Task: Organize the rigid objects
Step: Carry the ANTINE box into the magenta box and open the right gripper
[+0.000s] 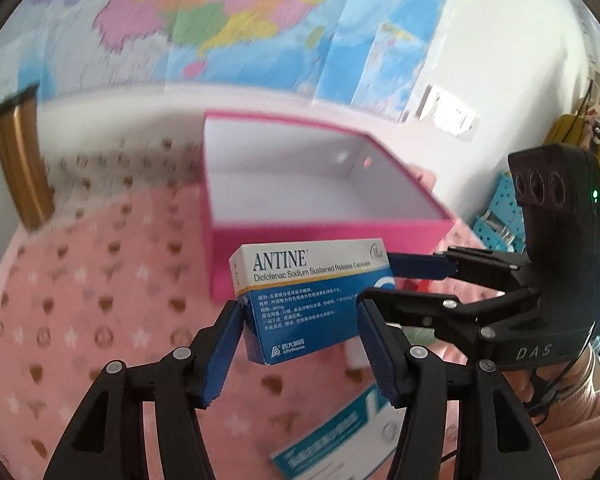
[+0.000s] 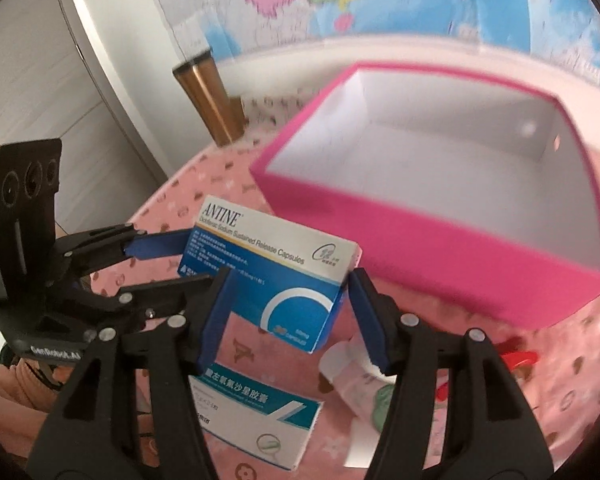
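A white and blue medicine box marked ANTINE [image 1: 308,292] [image 2: 272,272] hangs tilted above the pink tablecloth, just in front of an open pink storage box [image 1: 412,236] [image 2: 440,264] with a bare white inside. My left gripper [image 1: 300,308] [image 2: 196,260] is shut on the medicine box's left end, its blue pads against the edges. From the other side, my right gripper [image 1: 380,278] [image 2: 290,280] is shut on the right end. Both grippers carry it together.
Below the held box, a white and teal medicine box [image 1: 340,436] [image 2: 256,420] lies on the cloth, with a pink tube [image 2: 352,368] and a red item [image 2: 516,356] beside it. A bronze post [image 1: 20,160] [image 2: 208,100] stands at the table's far edge. A map covers the wall.
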### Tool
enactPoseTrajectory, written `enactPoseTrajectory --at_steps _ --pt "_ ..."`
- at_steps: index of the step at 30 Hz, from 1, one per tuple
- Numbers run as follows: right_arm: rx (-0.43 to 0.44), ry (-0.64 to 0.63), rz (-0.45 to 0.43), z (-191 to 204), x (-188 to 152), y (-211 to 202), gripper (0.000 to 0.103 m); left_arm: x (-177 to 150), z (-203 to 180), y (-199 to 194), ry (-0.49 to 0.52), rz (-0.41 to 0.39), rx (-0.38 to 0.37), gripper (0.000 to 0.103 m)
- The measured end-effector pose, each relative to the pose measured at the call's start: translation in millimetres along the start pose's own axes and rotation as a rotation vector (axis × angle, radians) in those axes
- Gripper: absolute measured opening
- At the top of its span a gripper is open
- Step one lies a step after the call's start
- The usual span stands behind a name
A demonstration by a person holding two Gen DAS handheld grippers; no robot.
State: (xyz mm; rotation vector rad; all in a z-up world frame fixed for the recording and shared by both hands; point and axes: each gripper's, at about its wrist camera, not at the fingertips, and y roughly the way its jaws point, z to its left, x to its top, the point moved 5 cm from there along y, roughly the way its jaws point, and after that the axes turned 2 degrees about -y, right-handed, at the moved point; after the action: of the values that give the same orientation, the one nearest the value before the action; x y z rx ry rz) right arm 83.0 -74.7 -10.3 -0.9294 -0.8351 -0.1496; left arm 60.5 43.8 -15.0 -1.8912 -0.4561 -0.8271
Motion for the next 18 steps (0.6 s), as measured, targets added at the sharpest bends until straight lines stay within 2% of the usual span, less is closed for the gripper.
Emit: enactPoseTrajectory --at_steps 4,9,13,18 --pt "-0.008 -0.001 -0.049 -9.9 20.5 -17.8 0.061 30.4 -12.8 0.3 0.036 -0.028 0.000 0.060" --pt "-0.025 0.011 -0.081 -28.4 45.9 -24.8 0.061 60.9 -12.3 16.3 0.025 -0.011 -0.003 0.060" --pt "-0.013 0.039 -0.072 -46.7 62.5 -15.2 0.061 76.2 -4.5 32.6 -0.008 0.017 -0.002 0.060" --pt "0.004 0.072 -0.028 -62.8 70.9 4.0 0.060 78.3 3.3 51.8 -0.036 0.060 0.033 0.060"
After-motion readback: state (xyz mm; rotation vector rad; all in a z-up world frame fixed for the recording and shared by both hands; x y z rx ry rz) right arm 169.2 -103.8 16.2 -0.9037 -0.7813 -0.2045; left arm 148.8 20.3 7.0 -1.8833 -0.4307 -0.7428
